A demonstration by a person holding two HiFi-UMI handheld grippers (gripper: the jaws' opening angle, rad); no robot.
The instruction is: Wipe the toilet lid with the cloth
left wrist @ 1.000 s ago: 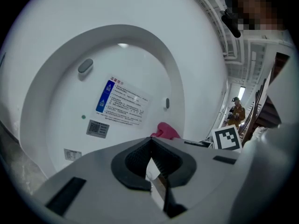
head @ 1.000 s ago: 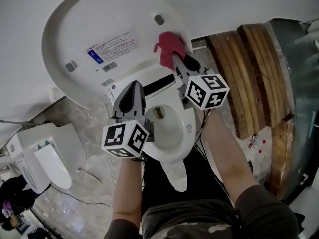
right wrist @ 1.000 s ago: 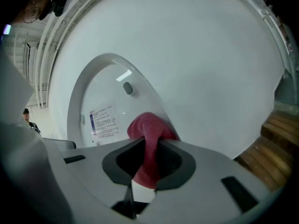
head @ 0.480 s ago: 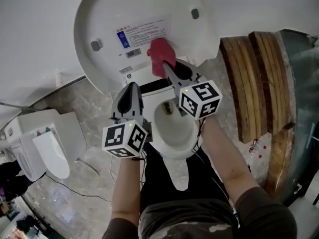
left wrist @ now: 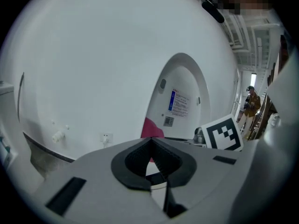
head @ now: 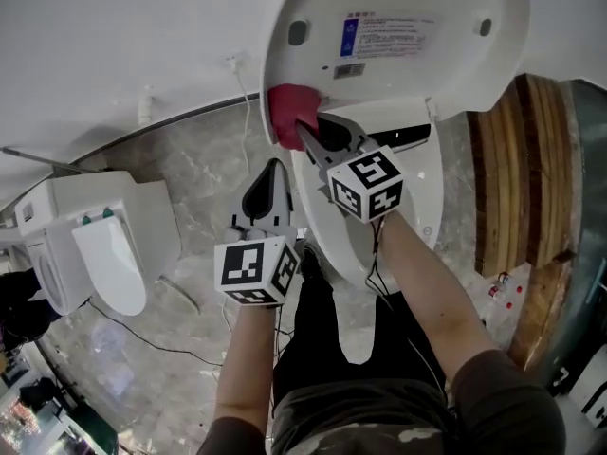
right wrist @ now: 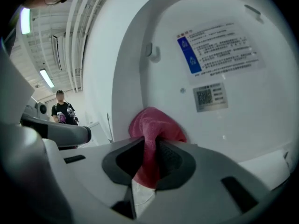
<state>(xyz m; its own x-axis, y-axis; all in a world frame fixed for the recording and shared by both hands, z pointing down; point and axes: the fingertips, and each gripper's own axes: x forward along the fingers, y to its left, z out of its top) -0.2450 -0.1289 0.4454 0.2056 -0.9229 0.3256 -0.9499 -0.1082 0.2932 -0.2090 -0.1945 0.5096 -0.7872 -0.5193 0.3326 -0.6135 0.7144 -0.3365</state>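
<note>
Wiping looked only partway done: the right gripper (head: 305, 133) clenched the pink cloth (head: 286, 108) at the raised toilet lid's (head: 417, 74) lower-left edge, while the left gripper (head: 271, 171) stayed out of it, closed on nothing.

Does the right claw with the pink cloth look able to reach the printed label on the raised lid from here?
Probably yes. The right claw holds the pink cloth at the edge of the lid; nothing stands between it and the label.
</note>
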